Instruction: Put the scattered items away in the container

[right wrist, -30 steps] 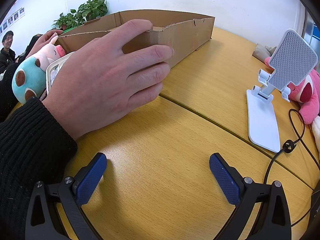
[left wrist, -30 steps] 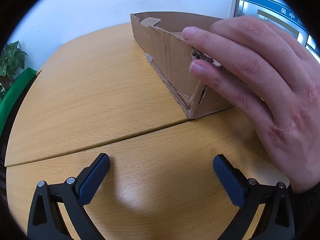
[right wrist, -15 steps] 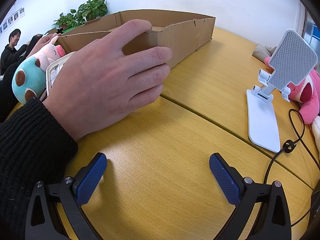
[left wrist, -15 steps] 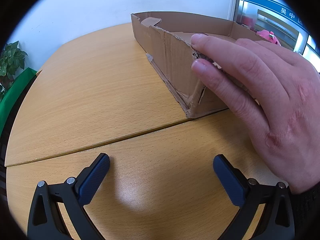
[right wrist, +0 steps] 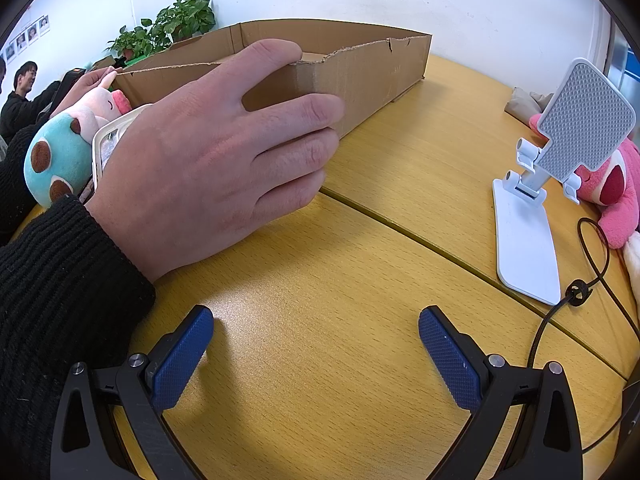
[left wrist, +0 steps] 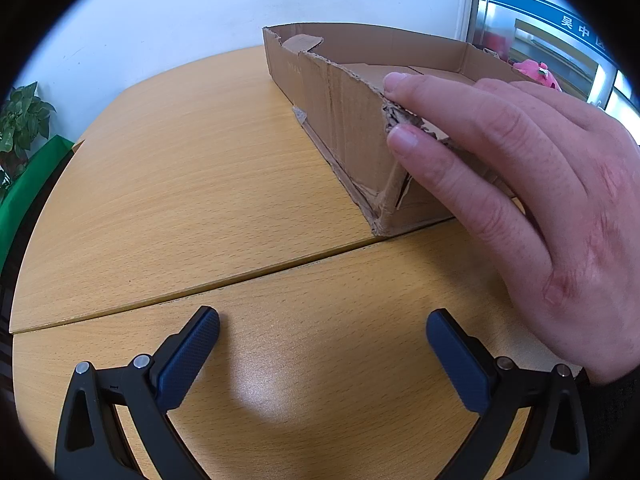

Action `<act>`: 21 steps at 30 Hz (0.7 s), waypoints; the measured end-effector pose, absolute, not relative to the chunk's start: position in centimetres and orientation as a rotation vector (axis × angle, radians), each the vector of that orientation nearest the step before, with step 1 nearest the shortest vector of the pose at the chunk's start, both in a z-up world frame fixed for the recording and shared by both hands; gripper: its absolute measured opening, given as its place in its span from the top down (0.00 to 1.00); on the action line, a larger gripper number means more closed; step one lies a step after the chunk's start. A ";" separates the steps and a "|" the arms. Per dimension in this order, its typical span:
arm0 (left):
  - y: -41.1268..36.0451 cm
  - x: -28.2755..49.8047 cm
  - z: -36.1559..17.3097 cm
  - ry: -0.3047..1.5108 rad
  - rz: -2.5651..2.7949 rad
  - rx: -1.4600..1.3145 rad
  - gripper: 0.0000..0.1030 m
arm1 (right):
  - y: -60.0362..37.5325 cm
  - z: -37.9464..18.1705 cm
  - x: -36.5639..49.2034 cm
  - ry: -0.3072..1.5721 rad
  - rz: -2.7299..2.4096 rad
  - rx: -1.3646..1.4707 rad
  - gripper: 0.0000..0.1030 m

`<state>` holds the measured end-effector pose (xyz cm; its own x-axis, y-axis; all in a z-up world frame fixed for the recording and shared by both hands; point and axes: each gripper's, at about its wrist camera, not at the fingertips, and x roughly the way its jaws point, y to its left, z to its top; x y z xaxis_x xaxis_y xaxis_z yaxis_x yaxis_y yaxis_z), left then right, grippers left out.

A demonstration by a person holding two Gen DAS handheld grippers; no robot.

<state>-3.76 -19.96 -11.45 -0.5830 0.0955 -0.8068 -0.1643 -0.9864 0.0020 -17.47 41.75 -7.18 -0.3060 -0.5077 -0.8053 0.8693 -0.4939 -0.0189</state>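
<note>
A low open cardboard box (left wrist: pixel 344 112) stands on the wooden table; it also shows in the right wrist view (right wrist: pixel 372 72). A bare hand (left wrist: pixel 520 184) grips its near wall, also seen in the right wrist view (right wrist: pixel 208 160). My left gripper (left wrist: pixel 322 354) is open and empty above the table, short of the box corner. My right gripper (right wrist: pixel 316 350) is open and empty. A white phone stand (right wrist: pixel 532 208) and a pink plush (right wrist: pixel 612 188) lie at the right. A blue-and-pink plush (right wrist: pixel 64 148) and a white case (right wrist: pixel 108 140) lie at the left, partly hidden by the hand.
A black cable (right wrist: pixel 588 272) loops beside the phone stand. A seam (left wrist: pixel 200 288) runs across the table in front of the box. Potted plants (right wrist: pixel 168 28) stand behind the box. A seated person (right wrist: pixel 20 96) is at the far left.
The hand on the box has slid a little lower and towards the right in the left wrist view. Both grippers have stayed open and still.
</note>
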 end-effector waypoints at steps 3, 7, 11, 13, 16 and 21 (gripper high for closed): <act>-20.0 -3.8 -11.4 0.113 2.671 -1.354 0.00 | 41.8 -7.2 -17.5 0.580 -1.917 0.956 0.00; -20.0 -3.7 -11.4 0.112 2.673 -1.355 0.00 | 41.8 -7.2 -17.5 0.580 -1.917 0.956 0.00; -20.0 -3.7 -11.4 0.110 2.675 -1.356 0.00 | 41.8 -7.2 -17.5 0.580 -1.918 0.956 0.00; -20.0 -3.7 -11.4 0.108 2.678 -1.358 0.00 | 41.8 -7.2 -17.4 0.580 -1.918 0.956 0.00; -20.0 -3.7 -11.4 0.106 2.680 -1.359 0.00 | 41.8 -7.2 -17.4 0.580 -1.918 0.957 0.00; -20.0 -3.7 -11.4 0.104 2.683 -1.360 0.00 | 41.8 -7.2 -17.4 0.580 -1.919 0.957 0.00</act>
<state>-3.73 -20.02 -11.39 -0.5846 0.0862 -0.8068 -0.1486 -0.9889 0.0020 -17.43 41.81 -7.19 -0.3073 -0.5072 -0.8051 0.8682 -0.4958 -0.0191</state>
